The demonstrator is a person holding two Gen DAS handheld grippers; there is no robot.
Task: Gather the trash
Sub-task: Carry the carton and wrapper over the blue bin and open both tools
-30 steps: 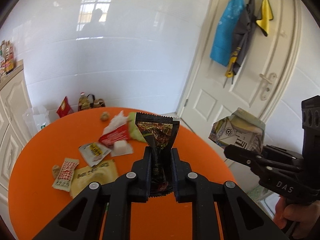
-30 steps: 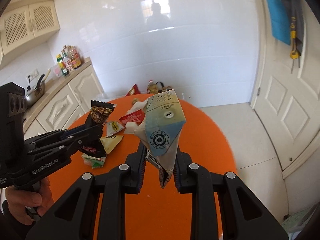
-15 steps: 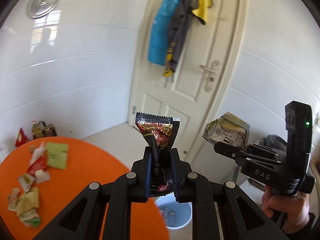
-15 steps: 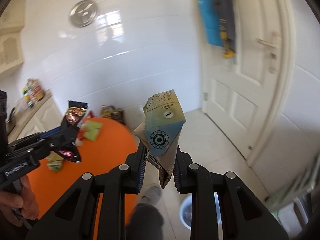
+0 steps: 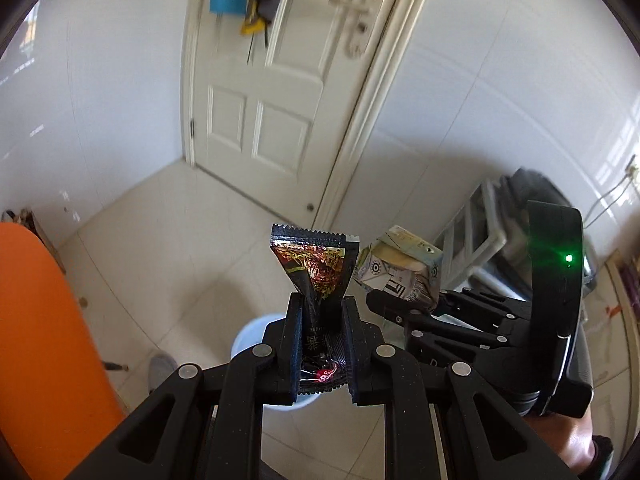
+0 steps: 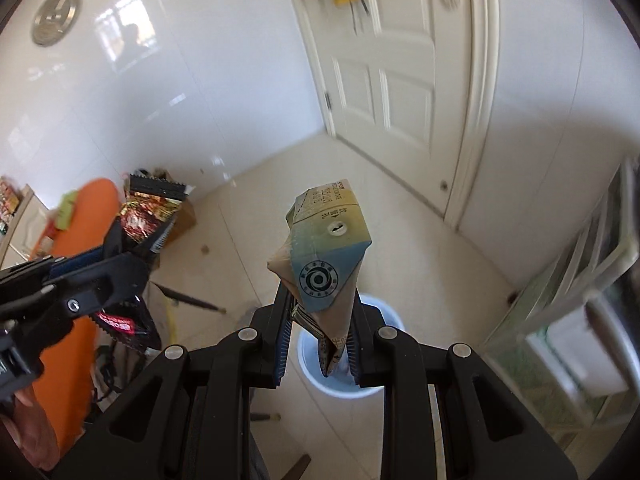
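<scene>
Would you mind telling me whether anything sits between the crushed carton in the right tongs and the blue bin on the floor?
Nothing visible does. The crushed carton, held in the right tongs, hangs over the blue bin, with only open air and pale floor tiles around it.

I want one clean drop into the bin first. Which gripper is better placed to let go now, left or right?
Probably right. In its own view the right gripper, shut on the crushed carton, sits over the blue bin. The left gripper holds the dark wrapper over the bin's near rim.
</scene>
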